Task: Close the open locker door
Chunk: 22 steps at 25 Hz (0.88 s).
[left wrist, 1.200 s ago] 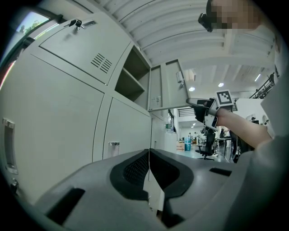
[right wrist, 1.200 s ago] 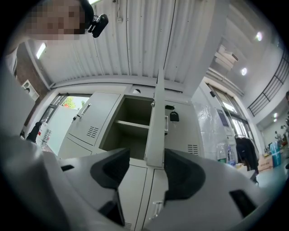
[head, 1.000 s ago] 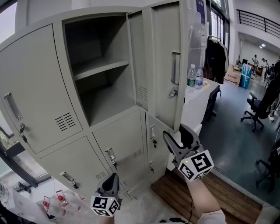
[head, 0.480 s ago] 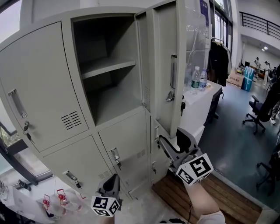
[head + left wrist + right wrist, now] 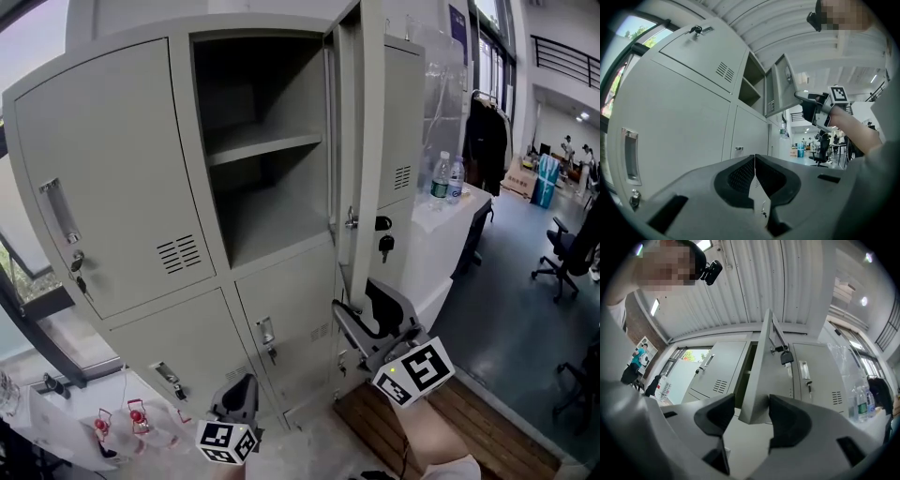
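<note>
Straddling the lower edge of the open locker door (image 5: 362,141), which stands edge-on at upper centre of the head view, the right gripper (image 5: 356,298) has its jaws apart. Just left of the door, the open compartment (image 5: 281,206) shows one shelf (image 5: 267,145). The left gripper (image 5: 241,382), at the bottom left of centre, has its jaws pressed together.

No legible text, number or brand recorded in any view.
- Right marker cube (image 5: 414,371), on right gripper (image 5: 361,302): black-and-white square patterns only, no characters.
- Left marker cube (image 5: 225,441), on left gripper (image 5: 240,386): same kind of pattern, no characters.
- Water bottles (image 5: 439,180) on white table (image 5: 441,234): label bands showed, print too small to read.
- Blue sign (image 5: 457,21) at upper right of head view: lettering not resolved.
- Both gripper views: nothing readable.
</note>
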Motion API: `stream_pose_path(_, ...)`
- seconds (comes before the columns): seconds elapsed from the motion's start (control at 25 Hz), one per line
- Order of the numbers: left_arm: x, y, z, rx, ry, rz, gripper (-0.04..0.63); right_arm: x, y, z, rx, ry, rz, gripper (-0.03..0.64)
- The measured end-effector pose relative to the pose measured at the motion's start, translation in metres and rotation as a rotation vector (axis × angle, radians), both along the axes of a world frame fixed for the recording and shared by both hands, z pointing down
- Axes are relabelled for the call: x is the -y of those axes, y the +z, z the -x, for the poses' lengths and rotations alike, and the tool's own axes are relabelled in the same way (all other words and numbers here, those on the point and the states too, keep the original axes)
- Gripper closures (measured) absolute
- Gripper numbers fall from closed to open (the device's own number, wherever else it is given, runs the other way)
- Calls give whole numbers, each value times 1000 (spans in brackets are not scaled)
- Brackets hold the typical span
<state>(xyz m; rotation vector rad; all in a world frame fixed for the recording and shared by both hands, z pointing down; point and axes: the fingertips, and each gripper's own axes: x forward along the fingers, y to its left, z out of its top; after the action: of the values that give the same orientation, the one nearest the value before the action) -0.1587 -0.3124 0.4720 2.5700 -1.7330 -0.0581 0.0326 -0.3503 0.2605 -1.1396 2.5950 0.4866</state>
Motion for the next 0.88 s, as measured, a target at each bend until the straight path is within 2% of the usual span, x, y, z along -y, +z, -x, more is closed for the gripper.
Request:
stream_pose_path(0.44,-4,1,44,-4,-74,-4,584,5,-3,62,-22,-105,-12,399)
stream_pose_path(0.88,-7,1,91,-9,-152,-7,584,26,0,114,-26,-163,-7,399)
